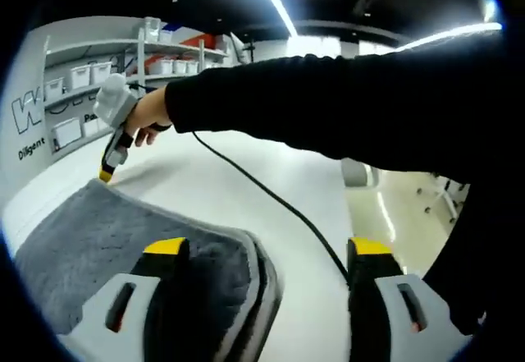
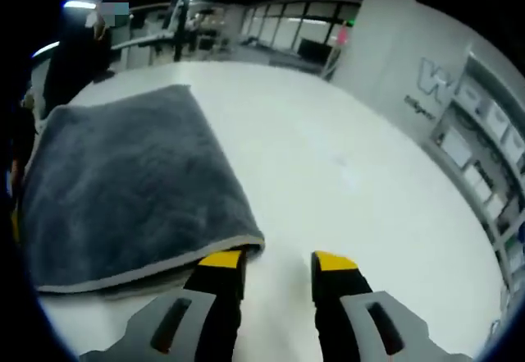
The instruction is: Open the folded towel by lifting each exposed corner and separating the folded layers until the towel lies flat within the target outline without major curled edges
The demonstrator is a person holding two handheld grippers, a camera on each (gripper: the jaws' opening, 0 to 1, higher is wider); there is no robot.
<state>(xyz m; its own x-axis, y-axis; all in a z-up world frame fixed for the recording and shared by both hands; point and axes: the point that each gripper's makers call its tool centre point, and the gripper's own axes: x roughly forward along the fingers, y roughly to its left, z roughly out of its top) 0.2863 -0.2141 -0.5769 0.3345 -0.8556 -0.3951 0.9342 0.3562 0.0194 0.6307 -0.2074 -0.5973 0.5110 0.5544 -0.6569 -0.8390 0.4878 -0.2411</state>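
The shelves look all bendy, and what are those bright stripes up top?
Left gripper view: the fisheye lens curves the shelves, and the ceiling lights glare into white streaks. Right gripper view: the table is evenly lit and the towel looks sharp.

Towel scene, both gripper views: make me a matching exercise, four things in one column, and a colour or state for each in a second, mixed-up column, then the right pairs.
Things:
1. towel
2. table
3. cable
4. right gripper

Colour or state:
A. white, bare surface
B. thin, black, trailing across the table
C. grey, folded in layers
D. yellow-tipped jaws apart at a towel corner

Pairs: 1-C, 2-A, 3-B, 4-D
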